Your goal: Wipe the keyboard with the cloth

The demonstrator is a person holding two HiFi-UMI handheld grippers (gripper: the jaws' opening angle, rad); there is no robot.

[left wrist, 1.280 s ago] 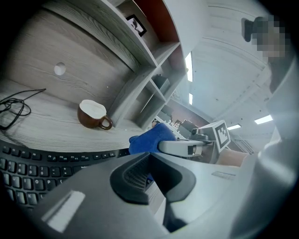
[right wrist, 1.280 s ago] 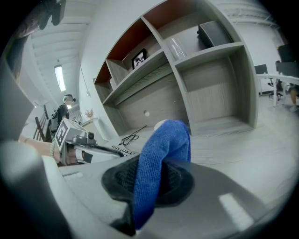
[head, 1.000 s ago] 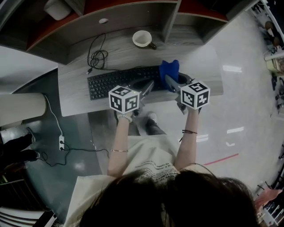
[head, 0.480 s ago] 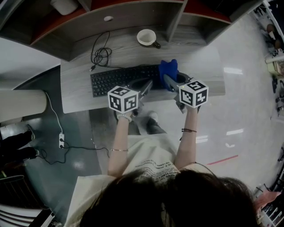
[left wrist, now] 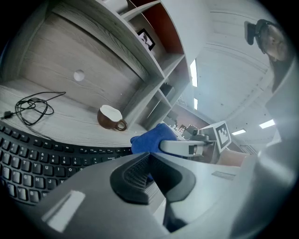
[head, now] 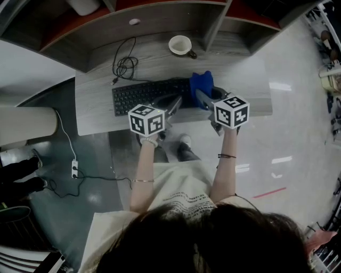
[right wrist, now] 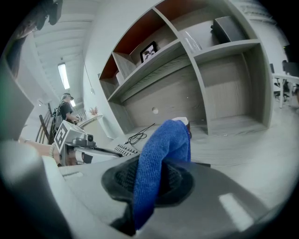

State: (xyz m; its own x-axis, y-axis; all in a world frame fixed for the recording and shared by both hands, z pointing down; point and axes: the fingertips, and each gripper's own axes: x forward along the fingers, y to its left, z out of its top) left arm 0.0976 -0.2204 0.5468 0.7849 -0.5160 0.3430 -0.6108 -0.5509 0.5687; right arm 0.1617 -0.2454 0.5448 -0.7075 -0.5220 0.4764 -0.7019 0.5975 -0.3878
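Observation:
A black keyboard (head: 149,94) lies on the grey desk (head: 96,114). My right gripper (head: 201,98) is shut on a blue cloth (head: 202,84), which stands bunched over the keyboard's right end. In the right gripper view the cloth (right wrist: 161,149) runs up from between the shut pads. My left gripper (head: 176,103) hovers over the keyboard's front edge, just left of the cloth; in the left gripper view its pads (left wrist: 135,175) meet with nothing between them, and the cloth (left wrist: 149,140) and keyboard (left wrist: 37,158) lie beyond.
A brown cup (head: 181,45) with a white inside stands at the back of the desk, and a coiled black cable (head: 125,66) lies behind the keyboard. Shelving (head: 160,16) rises along the desk's far side. A power strip (head: 74,169) and cord lie on the floor at left.
The head view has drifted a little, so the desk sits slightly further right and up. Both grippers and the cloth hold almost the same place over the keyboard's right end.

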